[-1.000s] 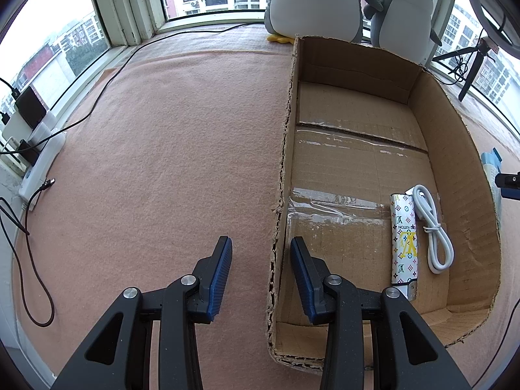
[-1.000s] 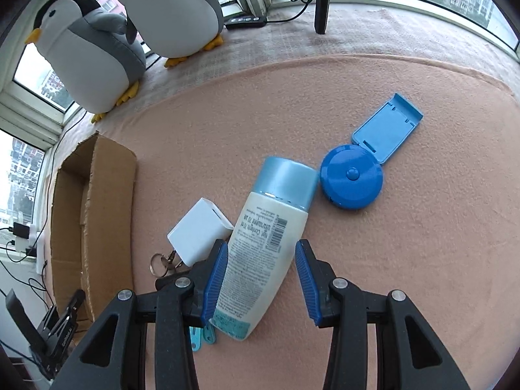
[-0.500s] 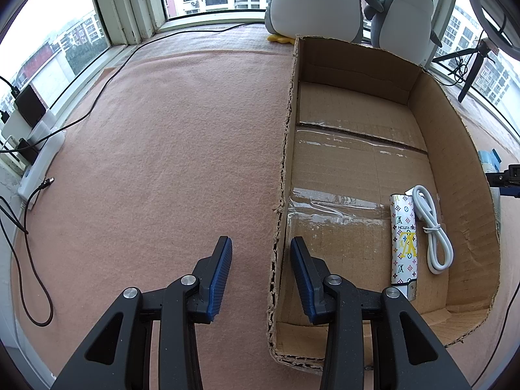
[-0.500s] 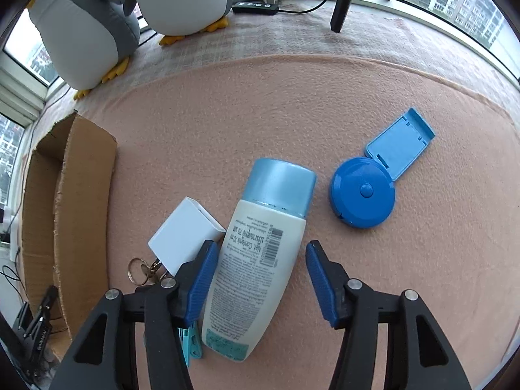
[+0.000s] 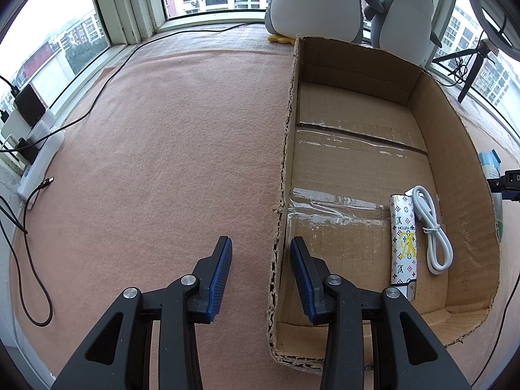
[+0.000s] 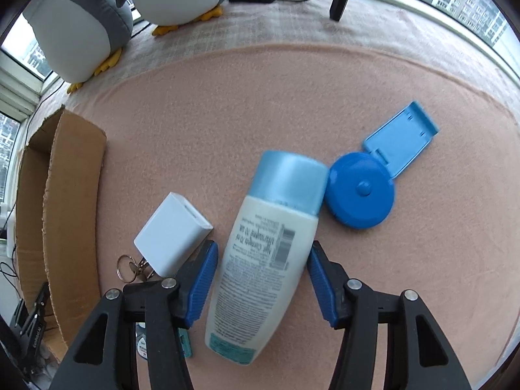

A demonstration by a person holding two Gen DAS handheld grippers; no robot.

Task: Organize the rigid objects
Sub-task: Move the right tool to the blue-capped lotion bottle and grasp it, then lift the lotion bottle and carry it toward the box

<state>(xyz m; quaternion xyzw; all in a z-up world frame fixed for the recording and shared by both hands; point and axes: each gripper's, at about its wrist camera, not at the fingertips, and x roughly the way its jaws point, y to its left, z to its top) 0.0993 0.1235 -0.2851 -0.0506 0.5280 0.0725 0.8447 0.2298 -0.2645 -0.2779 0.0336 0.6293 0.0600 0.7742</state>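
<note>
Pink felt carries my bottle, lying lengthwise between my right gripper pads, spread wide and not yet pinching. Box lies left; my left gripper gapes empty astride its wall.

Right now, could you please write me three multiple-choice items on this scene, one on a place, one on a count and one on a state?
1. Where does the bottle lie?
A. in the box
B. on the mat between the right hand-held gripper's fingers
C. on the windowsill

2. How many things lie in the box?
A. two
B. none
C. five

3. What is the left hand-held gripper doing?
A. holding the cable
B. shut on the box wall
C. open, holding nothing

Answers: 
1 B, the fingers flank the bottle on the pink mat. 
2 A, only the patterned stick and white cable show inside. 
3 C, its fingers stand apart astride the box's near wall.
</note>
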